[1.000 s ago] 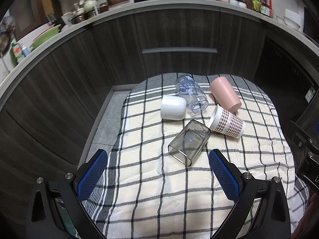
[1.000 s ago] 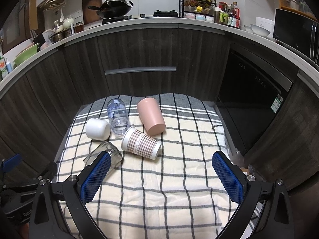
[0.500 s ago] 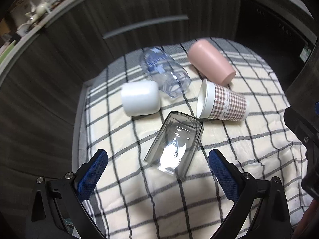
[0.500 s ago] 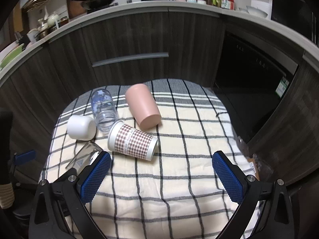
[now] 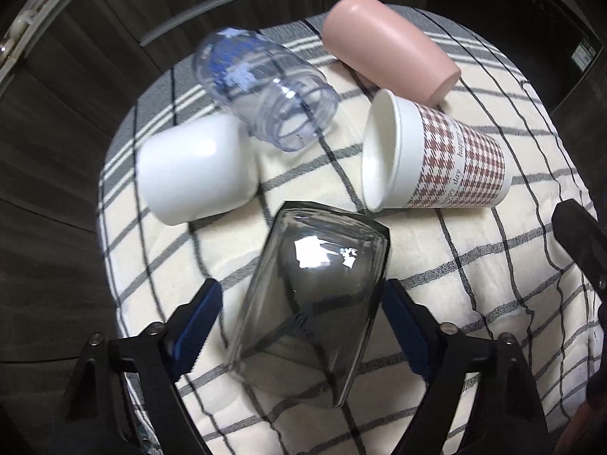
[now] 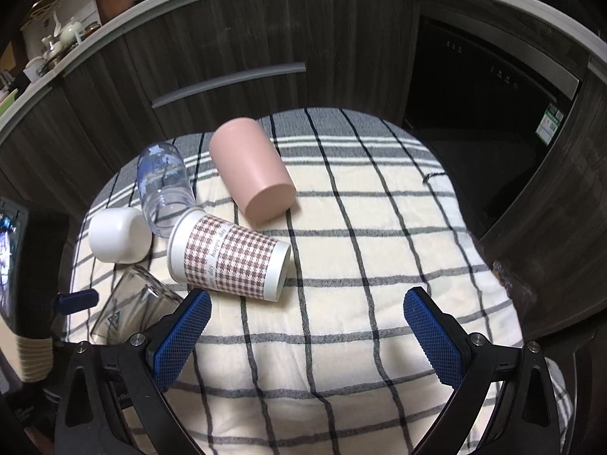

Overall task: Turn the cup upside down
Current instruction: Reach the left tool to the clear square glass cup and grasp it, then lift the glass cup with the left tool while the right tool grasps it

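The left wrist view looks right down on the smoky glass cup (image 5: 311, 303), which lies on its side between the blue pads (image 5: 199, 326) of the left gripper (image 5: 303, 326). The pads are spread wide, one on each side of the glass, and I cannot tell if they touch it. The right wrist view shows only a corner of this glass (image 6: 132, 303) at the near left. The right gripper (image 6: 307, 326) hangs over the checked cloth (image 6: 360, 265) with its fingers far apart and nothing between them. Just past the glass lies a paper cup (image 5: 436, 163) with a brown check pattern, on its side. The left view looks into its white inside, and nothing is in it. To the left lies a small white cup (image 5: 193, 170). Farther back is a clear plastic cup (image 5: 265, 87) with blue marks, tipped over, its open mouth facing near. Farthest is the pink cup (image 6: 252, 170), also on its side, near the dark cabinets (image 6: 227, 38).
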`<state>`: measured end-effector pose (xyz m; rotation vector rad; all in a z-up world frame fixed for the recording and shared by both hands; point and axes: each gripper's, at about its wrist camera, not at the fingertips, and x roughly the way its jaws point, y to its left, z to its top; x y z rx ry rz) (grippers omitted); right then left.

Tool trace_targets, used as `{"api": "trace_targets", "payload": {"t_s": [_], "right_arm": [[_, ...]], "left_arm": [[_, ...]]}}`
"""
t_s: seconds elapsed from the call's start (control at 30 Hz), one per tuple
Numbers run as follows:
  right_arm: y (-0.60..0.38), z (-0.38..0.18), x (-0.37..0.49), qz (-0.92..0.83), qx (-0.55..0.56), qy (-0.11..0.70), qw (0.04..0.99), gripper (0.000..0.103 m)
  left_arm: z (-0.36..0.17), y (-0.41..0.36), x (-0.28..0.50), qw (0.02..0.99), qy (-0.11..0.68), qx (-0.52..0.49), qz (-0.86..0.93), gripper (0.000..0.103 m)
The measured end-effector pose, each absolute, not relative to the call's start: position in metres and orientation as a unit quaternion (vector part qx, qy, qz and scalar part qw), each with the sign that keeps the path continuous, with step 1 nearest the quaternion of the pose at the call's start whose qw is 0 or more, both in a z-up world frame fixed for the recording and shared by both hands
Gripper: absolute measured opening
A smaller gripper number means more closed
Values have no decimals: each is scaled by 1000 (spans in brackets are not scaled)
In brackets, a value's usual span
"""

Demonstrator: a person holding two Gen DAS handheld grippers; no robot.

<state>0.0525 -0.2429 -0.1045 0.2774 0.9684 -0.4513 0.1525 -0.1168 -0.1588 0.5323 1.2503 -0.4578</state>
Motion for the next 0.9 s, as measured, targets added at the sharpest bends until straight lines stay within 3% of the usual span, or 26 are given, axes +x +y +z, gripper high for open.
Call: {"api": "trace_targets", "payload": {"t_s": [0.5,0.9], "right_arm": [[-246,-101,39,-210,131,461,852,102],[-251,-77,-32,-172,91,484,853,102]], "left_arm": [[-147,-105,137,763,591,196,-176,72],[-132,-91,26,745,646,79,-146,69]]}}
